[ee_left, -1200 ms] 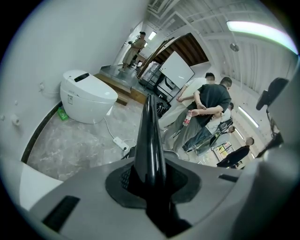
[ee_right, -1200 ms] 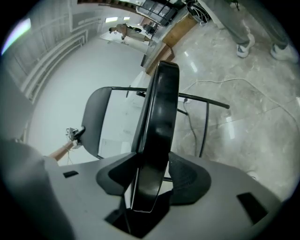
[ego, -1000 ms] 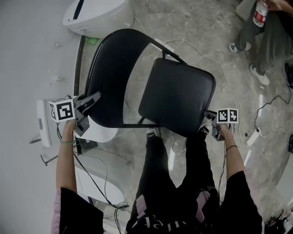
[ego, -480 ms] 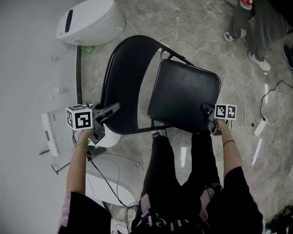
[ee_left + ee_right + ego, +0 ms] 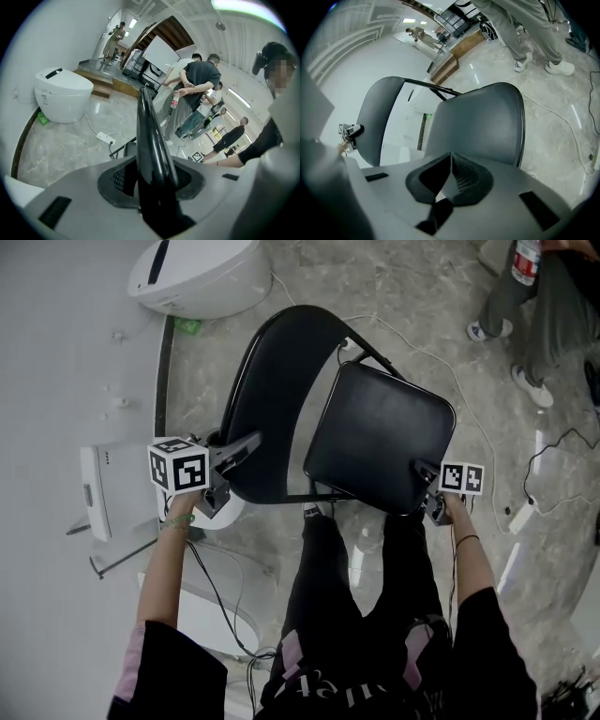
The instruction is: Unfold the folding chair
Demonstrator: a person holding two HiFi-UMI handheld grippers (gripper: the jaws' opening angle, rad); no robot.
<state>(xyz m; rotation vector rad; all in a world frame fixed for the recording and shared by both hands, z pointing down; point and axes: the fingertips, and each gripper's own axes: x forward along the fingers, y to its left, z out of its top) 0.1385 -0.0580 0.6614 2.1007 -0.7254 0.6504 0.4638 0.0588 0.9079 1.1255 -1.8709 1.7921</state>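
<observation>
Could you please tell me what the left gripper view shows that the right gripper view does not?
Only the left gripper view: a bystander's bottle and the chair's backrest edge-on, close up. Only the right gripper view: the seat with its broad face showing, and a bystander's shoes. Both: the backrest and the marble floor.

Place: large indoor hall, likely a test studio
Floor: polished stone slabs, power strip, loose cable
Fixtures: white toilet by wall
People: bystanders behind
</observation>
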